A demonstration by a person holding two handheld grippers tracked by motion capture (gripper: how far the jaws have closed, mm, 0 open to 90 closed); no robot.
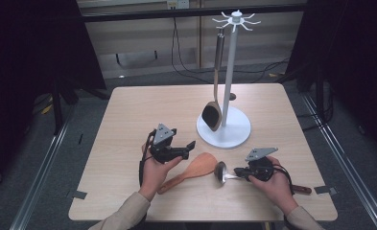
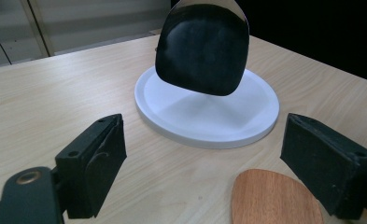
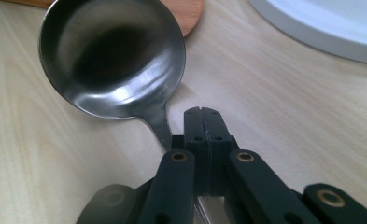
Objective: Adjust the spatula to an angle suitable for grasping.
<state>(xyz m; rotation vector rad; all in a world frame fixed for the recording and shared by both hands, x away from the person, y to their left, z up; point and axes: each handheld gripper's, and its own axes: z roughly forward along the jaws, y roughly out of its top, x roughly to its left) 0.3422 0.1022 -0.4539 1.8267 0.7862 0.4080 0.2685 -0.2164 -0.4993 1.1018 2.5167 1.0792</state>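
Note:
A steel ladle (image 1: 220, 172) lies on the wooden table, its bowl (image 3: 111, 56) just ahead of my right gripper (image 1: 236, 171). That gripper's (image 3: 202, 114) jaws are shut with their pads touching. The ladle's neck runs in under them, and I cannot tell if it is pinched. A wooden spatula (image 1: 195, 168) lies left of the ladle. Above its blade (image 2: 274, 198), my left gripper (image 1: 182, 139) stands open and holds nothing (image 2: 204, 158). It faces a black-headed turner (image 1: 211, 116) hanging from a white stand (image 1: 234, 134).
The stand's round white base (image 2: 209, 112) sits mid-table, with the turner's head (image 2: 202, 46) hanging just over it. Its hook crown (image 1: 236, 20) is at the pole's top. The ladle's wooden handle end (image 1: 302, 189) lies near the table's front right edge.

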